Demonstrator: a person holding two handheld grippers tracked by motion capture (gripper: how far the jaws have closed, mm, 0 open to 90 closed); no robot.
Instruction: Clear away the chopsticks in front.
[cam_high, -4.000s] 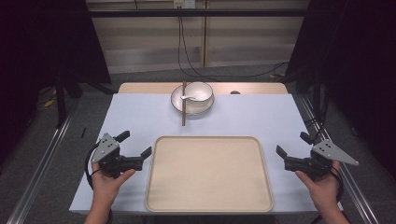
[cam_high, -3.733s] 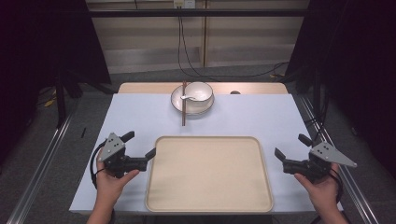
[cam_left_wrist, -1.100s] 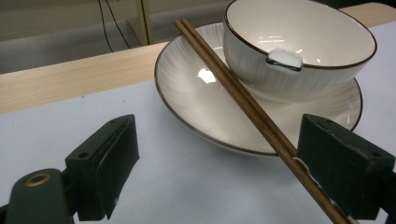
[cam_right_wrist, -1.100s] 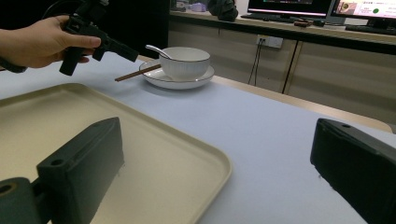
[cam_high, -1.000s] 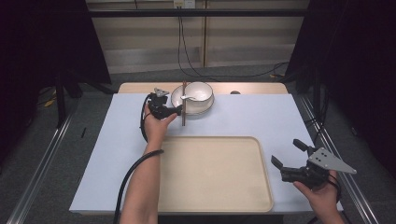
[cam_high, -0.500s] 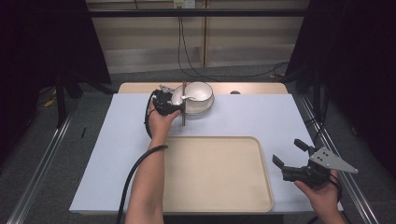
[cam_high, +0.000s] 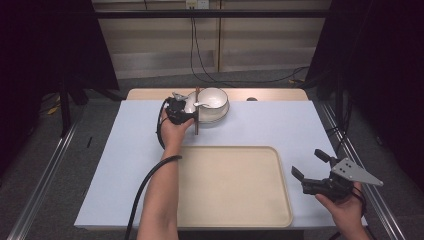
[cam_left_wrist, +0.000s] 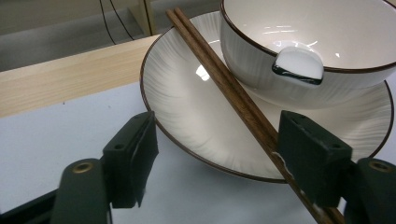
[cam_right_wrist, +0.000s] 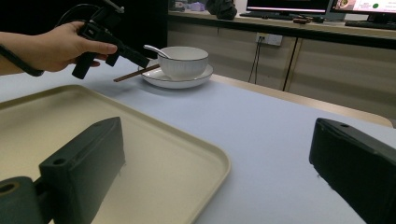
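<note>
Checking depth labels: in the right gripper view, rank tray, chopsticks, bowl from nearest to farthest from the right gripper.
From the right gripper:
1. Tray, right beside its left jaw, low at the left.
2. Chopsticks, farther back at the left, by the left gripper, tips on the plate.
3. Bowl, on that plate just behind them.

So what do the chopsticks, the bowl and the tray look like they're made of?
Chopsticks: probably wood, dark brown with visible grain and a dull, matte surface.
Bowl: likely glazed ceramic, white and glossy, with bright reflections inside and a thin dark rim line.
Tray: seemingly plastic, plain beige and smooth with a soft sheen and rounded raised rim, though the look leaves that open.
</note>
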